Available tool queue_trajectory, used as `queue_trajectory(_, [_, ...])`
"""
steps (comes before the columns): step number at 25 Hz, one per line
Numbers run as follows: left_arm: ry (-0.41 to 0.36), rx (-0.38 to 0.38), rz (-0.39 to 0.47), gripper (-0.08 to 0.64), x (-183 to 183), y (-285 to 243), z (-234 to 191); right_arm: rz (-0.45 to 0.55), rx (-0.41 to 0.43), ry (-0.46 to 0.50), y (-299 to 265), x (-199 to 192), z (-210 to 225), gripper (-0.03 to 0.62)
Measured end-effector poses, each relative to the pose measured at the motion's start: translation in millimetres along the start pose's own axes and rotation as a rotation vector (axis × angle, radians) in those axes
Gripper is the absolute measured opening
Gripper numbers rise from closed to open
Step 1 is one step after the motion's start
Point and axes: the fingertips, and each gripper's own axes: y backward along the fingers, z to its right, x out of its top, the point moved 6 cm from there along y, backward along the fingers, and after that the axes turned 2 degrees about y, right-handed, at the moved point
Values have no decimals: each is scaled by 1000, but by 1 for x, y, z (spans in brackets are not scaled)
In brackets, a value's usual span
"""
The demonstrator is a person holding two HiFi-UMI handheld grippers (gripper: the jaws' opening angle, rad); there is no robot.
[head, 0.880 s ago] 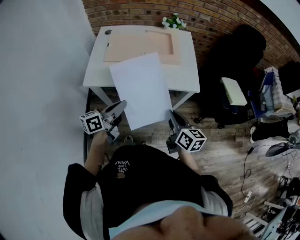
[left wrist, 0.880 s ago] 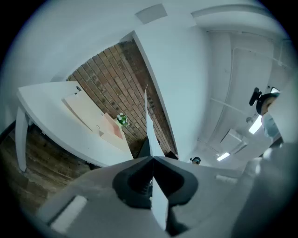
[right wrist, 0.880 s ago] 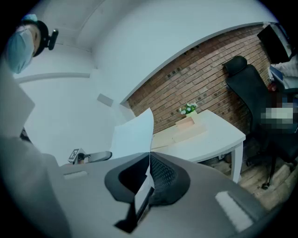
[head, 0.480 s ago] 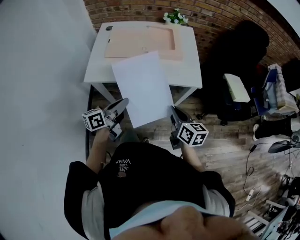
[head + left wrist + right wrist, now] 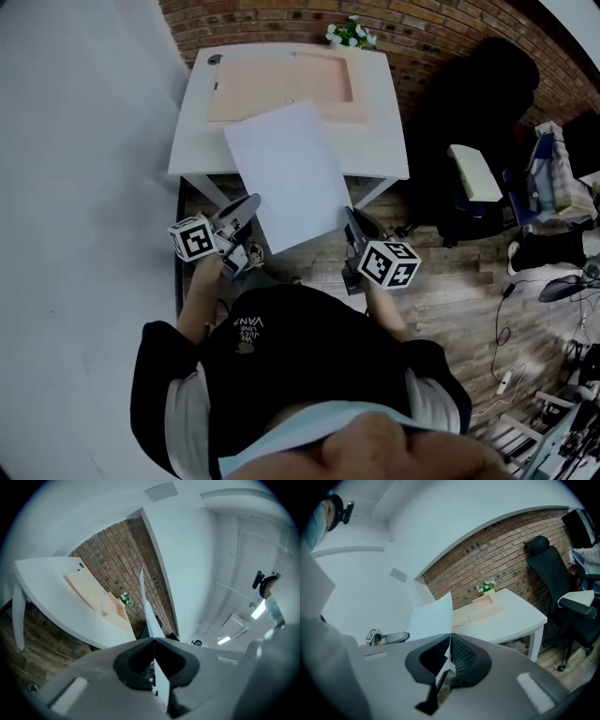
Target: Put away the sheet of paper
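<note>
A white sheet of paper (image 5: 286,176) hangs in the air over the near edge of the white table (image 5: 386,122), its far end above the table top. My left gripper (image 5: 251,202) is shut on its near left corner and my right gripper (image 5: 351,215) is shut on its near right corner. In the left gripper view the sheet of paper (image 5: 149,613) runs edge-on out of the closed jaws. In the right gripper view the sheet of paper (image 5: 431,616) spreads up and left from the jaws. A shallow beige tray (image 5: 277,86) lies on the table beyond the sheet.
A small pot of white flowers (image 5: 349,34) stands at the table's back edge against the brick wall. A black office chair (image 5: 469,103) and a stand with a white box (image 5: 472,172) are to the right. A white wall borders the left; cables and clutter lie at the far right.
The sheet and both grippers have moved a little forward toward the table, so more of the paper lies over the table top. Both grips held.
</note>
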Motion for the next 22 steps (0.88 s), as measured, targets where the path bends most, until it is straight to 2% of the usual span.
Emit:
queue_trajectory(13, [-22,-18,-84,0,67,-11,-57,36,-83,-27,-62,12,-14,-2])
queue_trajectory(22, [-6,-66,-126,0,106,-23,-78,58,-130,-42,-99,21,-21,-2])
